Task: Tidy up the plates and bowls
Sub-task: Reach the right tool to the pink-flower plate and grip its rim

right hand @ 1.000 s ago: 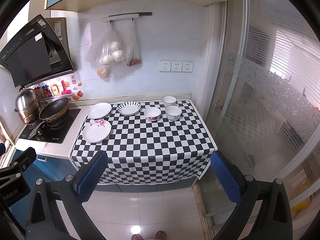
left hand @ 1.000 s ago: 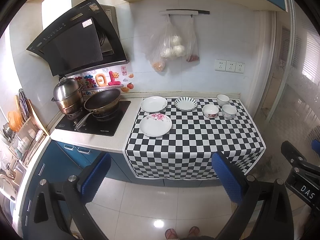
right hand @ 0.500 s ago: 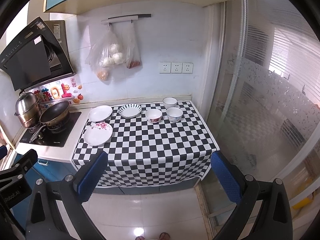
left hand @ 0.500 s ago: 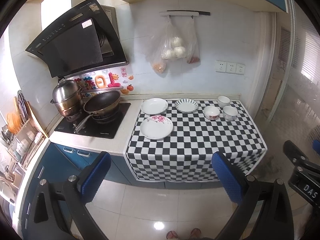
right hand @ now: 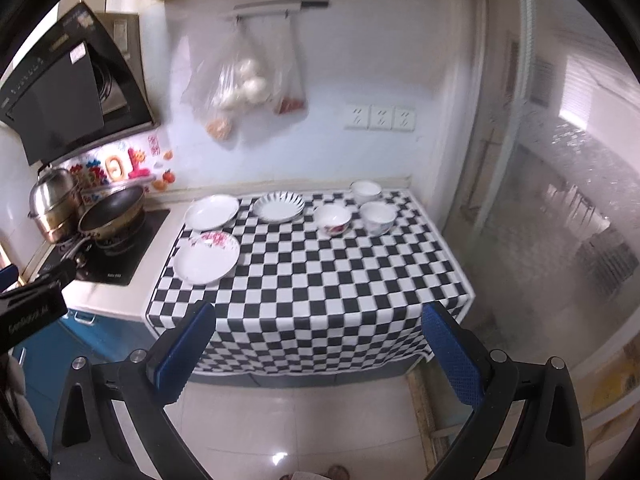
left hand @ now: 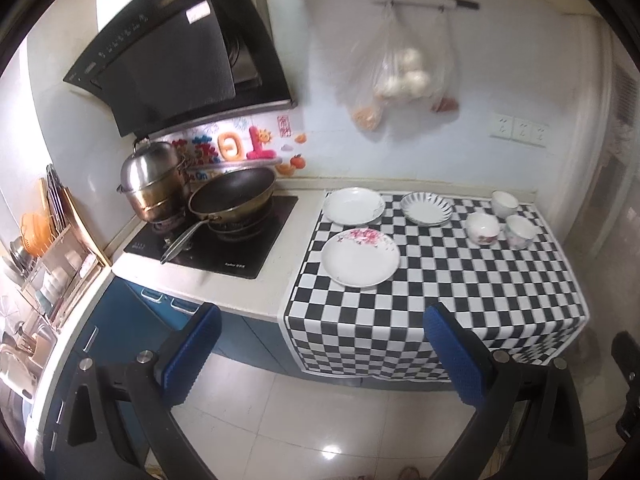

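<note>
Altogether 3 plates (left hand: 360, 257), 3 bowls (left hand: 483, 228)

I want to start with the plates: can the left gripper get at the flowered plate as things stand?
Probably yes. The left gripper is open and empty, and the flowered plate lies alone near the front of the checked cloth, nothing over or before it. The gripper is well short, above the floor.

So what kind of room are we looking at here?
A small home kitchen, most likely: a wok and steel pot sit on a cooktop under a range hood, with plates and bowls on the checkered cloth.
</note>
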{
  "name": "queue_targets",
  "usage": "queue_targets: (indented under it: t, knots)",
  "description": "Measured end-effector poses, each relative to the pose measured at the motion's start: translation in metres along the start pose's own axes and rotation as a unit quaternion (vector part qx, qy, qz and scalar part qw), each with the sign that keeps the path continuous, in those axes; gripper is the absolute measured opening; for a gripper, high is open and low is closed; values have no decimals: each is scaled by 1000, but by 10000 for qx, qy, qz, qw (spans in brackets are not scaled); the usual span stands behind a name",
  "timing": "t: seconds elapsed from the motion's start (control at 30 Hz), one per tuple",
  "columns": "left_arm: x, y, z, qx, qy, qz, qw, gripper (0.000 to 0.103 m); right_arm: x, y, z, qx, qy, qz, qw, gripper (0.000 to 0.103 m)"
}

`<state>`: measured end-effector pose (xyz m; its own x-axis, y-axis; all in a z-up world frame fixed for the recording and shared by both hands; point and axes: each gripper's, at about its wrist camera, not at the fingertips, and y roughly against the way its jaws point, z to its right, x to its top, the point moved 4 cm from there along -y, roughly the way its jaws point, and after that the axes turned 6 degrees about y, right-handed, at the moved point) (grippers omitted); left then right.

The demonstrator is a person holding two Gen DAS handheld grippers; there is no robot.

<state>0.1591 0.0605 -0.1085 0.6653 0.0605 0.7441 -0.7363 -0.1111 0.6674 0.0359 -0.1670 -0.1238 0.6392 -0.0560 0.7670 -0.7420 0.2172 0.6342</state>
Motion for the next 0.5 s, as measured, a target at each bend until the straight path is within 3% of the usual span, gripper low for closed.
queue_targets:
  t: [0.3,0.5]
  knots:
    - [20,-100,0,331,-28,-415,9986,103,34,-117,-38,312,35,-423,9986,103]
    - [43,-189,12,487,-80,-802,9956,103,73,-246,-72,624,296,-898,9936,103]
